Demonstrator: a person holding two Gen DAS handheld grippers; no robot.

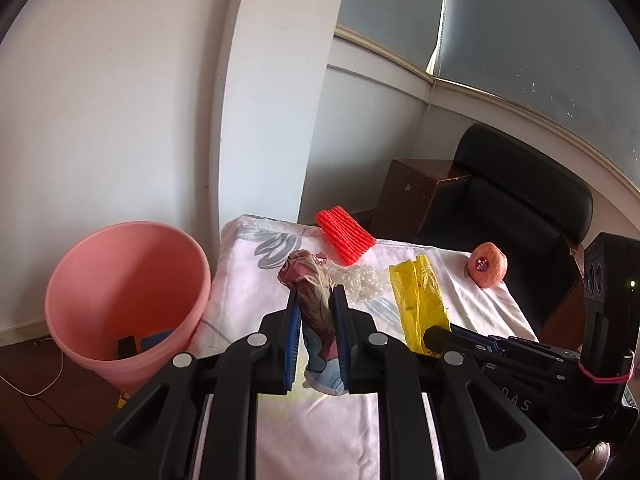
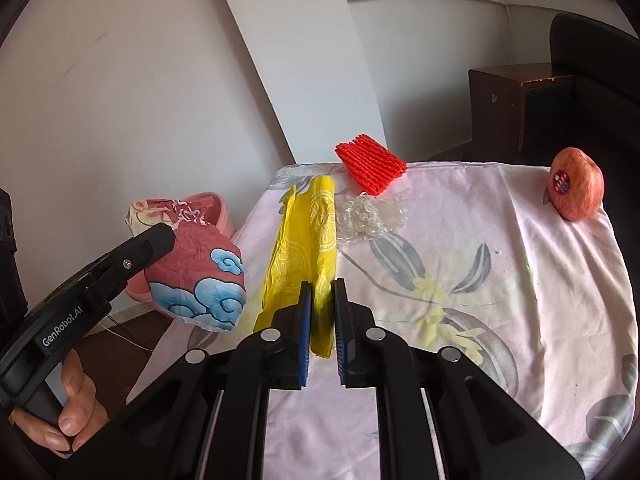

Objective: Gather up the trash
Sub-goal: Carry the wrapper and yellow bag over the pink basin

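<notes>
Left wrist view: left gripper (image 1: 316, 316) clamped on a crumpled red-and-blue printed wrapper (image 1: 316, 304), lifted off the counter (image 1: 320, 420).
Right wrist view: right gripper (image 2: 322, 320) pinched narrow on a yellow plastic bag (image 2: 308, 232); bag hangs from the pads, far end trailing toward the counter's back-left corner.
Why held: both pieces look like trash picked for the pink bin (image 1: 128, 292); judged mid-carry, not dropped yet.
Bin place: on the floor just off the counter's left edge, mouth tilted toward the camera, a few dark bits inside.
Hand pose: both grippers point forward and down; person's hand (image 2: 76, 412) wraps the left handle, low left.
Left on counter: red foam net (image 2: 370, 164) at back edge, clear bubble wrap (image 2: 370, 216) beside it, apple (image 2: 576, 186) at back-right corner.
Next, judged: swing left over the bin, then release.
</notes>
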